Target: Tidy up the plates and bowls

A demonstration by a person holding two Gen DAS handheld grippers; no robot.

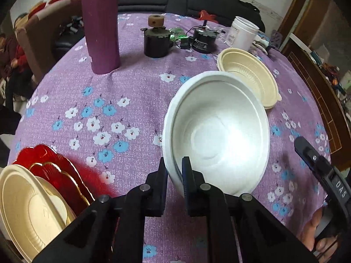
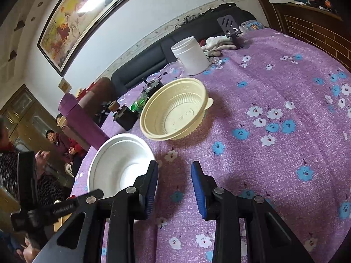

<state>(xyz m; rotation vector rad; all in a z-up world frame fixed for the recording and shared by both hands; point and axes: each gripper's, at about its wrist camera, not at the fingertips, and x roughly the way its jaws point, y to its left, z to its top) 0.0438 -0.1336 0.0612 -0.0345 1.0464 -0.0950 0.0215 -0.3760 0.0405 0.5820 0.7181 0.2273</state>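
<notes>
The white bowl (image 1: 219, 131) is tilted, its mouth turned up and toward the left gripper's camera and its near rim lifted. The left gripper (image 1: 174, 171) pinches that near rim, one finger outside the wall and one inside, jaws nearly together around it. In the right wrist view the same white bowl (image 2: 120, 164) sits at the left, mouth up. Beyond it, a cream bowl (image 1: 248, 76) stands upright on the purple flowered tablecloth (image 1: 109, 87), just behind the white one. The right gripper (image 2: 174, 186) hovers over bare cloth with its jaws spread wide and nothing between them; its left finger is just beside the white bowl's edge. At the lower left of the left wrist view, a cream plate (image 1: 28, 208) overlaps a red plate (image 1: 57, 166).
</notes>
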